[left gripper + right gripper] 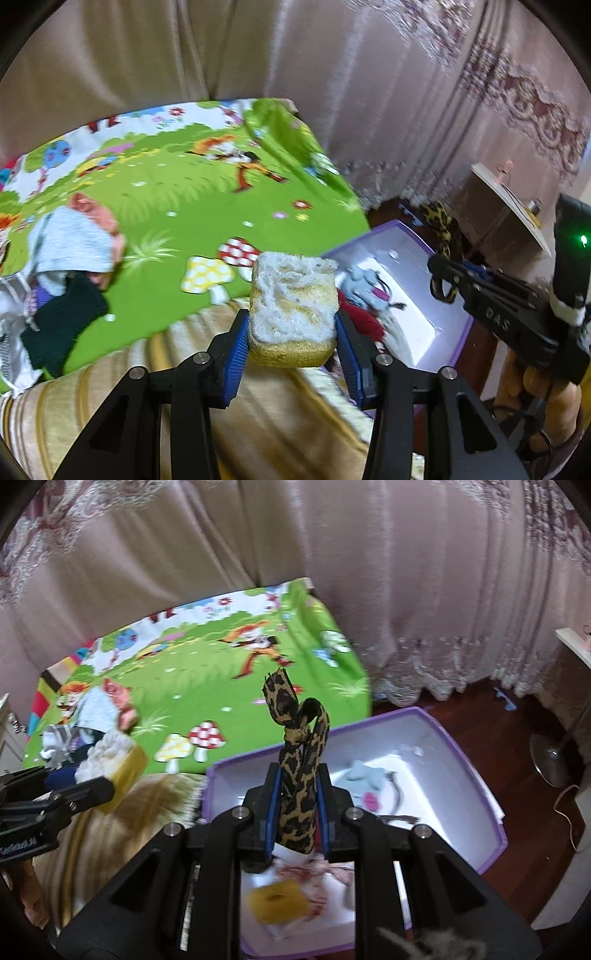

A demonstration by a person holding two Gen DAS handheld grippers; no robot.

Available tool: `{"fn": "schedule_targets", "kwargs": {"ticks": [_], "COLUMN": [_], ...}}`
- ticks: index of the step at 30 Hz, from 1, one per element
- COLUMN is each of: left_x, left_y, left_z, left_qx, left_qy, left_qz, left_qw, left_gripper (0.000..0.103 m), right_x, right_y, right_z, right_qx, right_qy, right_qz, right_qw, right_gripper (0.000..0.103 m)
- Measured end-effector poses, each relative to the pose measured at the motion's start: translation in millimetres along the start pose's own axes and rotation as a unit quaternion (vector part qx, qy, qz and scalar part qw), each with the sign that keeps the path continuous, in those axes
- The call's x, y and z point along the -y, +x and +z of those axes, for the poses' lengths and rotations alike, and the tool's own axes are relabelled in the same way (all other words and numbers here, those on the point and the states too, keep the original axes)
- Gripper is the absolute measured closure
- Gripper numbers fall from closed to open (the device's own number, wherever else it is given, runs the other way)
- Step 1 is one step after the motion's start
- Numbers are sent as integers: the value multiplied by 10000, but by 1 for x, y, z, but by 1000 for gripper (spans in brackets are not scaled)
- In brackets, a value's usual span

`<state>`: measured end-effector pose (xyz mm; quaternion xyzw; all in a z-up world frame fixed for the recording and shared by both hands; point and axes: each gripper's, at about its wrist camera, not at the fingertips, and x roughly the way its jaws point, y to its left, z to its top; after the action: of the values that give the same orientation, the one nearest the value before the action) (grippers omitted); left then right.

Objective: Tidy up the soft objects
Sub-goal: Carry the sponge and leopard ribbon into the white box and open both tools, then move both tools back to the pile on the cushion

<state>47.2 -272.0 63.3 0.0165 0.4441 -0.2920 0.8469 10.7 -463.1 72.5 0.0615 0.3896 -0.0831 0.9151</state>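
The sponge [293, 314], a yellow block with a worn whitish scrub face, sits clamped between the blue pads [236, 347] of my left gripper [293, 332], its faded face turned toward the camera and its long axis running up and away from the fingers. I hold it in the air over the striped couch edge [221, 406], just short of the purple-rimmed box [406, 332].

My right gripper [297, 808] pinches a leopard-print fabric band [295, 768], knotted near the middle. Its long axis stands roughly upright out of the jaws, with a loose tail pointing up and left and a loop curling to the right. This gripper hangs directly above the box's [491, 812] white interior, where a pale blue soft item [364, 775], a small pink piece [371, 801] and a yellow sponge with a hole [279, 901] already lie.

I judge this to be the carry-and-drop step, with both items lifted and heading for the box. Next, I should lower the right gripper and let go of the band over bare floor, then swing the left one rightward past the rim before opening. More soft pieces wait in a pile [66, 266] on the green cartoon play mat [192, 192].
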Motion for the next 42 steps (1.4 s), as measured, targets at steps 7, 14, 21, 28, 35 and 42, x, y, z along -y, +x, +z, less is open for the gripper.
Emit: {"fn": "schedule_targets", "kwargs": {"ticks": [7,14,21,28,35,42], "left_x": [52,90,103,99,89,65], "left_y": [24,43,52,53,48,39], "left_z": [-8,-16,-17,-16,-14,-9], "left_qx": [-349,-607,-721,-758,-620,-377], "left_qy": [468,826,899,776,671,517], "left_qz": [-383,-686,-925,-939,-783,-464], "left_qw": [9976,9924,9890,9897,9927,9969], "left_gripper": [57,57,44,43,43,43], "right_x": [40,71,85,87,82,66], "right_y": [0,0,-1,-3,-3,-1], "right_z": [-9,-14,-14,-14,-12,-8], "right_qx": [-79,-131,-116,-51,-56,-74], "right_qy": [143,359,527,593,571,425], "right_qz": [-448,-760,-929,-922,-832,-717], "right_qw": [9989,9964,9942,9940,9949,9965], "right_gripper": [82,82,67,45,42,40]}}
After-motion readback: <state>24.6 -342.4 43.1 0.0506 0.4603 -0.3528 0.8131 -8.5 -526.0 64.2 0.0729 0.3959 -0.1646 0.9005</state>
